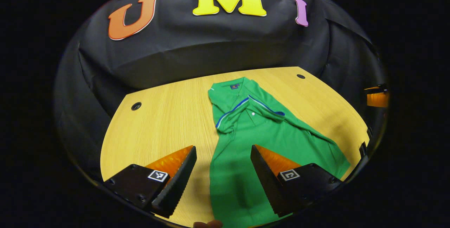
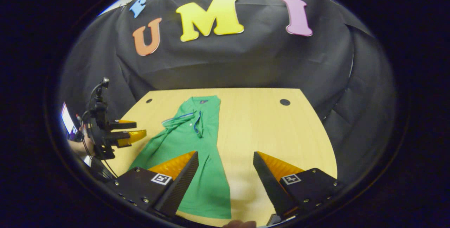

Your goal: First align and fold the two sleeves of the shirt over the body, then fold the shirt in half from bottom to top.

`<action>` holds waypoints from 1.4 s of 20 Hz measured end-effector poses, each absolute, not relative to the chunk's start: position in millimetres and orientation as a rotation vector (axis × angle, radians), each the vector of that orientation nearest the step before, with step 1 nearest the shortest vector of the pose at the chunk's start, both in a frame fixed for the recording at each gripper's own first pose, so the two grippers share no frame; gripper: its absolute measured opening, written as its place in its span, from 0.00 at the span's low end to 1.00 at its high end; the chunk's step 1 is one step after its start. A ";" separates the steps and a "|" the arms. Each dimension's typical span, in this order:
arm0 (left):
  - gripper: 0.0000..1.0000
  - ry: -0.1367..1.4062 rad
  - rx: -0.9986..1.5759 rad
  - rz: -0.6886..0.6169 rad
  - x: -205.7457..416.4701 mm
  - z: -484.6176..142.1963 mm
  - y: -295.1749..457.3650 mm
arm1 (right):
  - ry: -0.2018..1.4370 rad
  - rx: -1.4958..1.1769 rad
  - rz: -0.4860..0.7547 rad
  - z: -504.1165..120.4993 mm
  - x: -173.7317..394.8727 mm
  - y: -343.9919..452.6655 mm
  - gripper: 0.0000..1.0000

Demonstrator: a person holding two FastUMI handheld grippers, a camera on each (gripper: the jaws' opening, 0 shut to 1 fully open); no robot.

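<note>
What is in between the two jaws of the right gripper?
In the right gripper view, the open right gripper has the green shirt edge and bare wooden table between its jaws, touching neither.

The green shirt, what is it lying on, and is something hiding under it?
The green polo shirt lies flat on a light wooden table. Both sleeves are folded onto its body. Whatever is underneath is covered by the cloth, so I cannot tell.

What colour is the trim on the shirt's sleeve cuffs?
Blue with a thin white line, on the green shirt; clearest in the left gripper view.
</note>
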State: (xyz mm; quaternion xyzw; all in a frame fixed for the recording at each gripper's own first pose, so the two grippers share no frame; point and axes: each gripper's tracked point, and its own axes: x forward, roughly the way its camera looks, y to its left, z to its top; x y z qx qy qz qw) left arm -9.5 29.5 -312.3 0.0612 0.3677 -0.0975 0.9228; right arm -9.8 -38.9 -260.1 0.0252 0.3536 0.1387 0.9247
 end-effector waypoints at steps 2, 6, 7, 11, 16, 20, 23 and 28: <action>0.99 0.781 0.104 -0.206 -39.7 -315.7 34.2 | 0.758 0.006 0.337 -274.1 -24.2 -33.0 0.98; 0.99 0.869 0.075 -0.266 -104.4 -330.9 37.4 | 0.850 -0.083 0.424 -313.5 -61.5 -30.0 0.98; 0.99 0.896 0.072 -0.289 -120.3 -336.8 37.5 | 0.876 -0.109 0.439 -326.1 -71.5 -30.4 0.98; 1.00 0.986 0.093 -0.366 -177.3 -358.5 39.4 | 0.976 -0.193 0.502 -370.1 -113.6 -40.0 0.97; 1.00 1.057 0.107 -0.421 -220.4 -382.3 38.9 | 1.063 -0.255 0.548 -398.9 -156.9 -53.4 0.98; 0.99 1.079 0.120 -0.395 -224.6 -396.2 47.5 | 1.093 -0.268 0.562 -412.1 -166.6 -48.0 0.97; 1.00 1.099 0.133 -0.393 -228.6 -404.7 49.5 | 1.106 -0.295 0.550 -418.1 -169.8 -49.5 0.97; 1.00 1.048 0.187 -0.402 -226.8 -406.6 41.9 | 1.110 -0.312 0.546 -432.5 -160.9 -35.8 0.98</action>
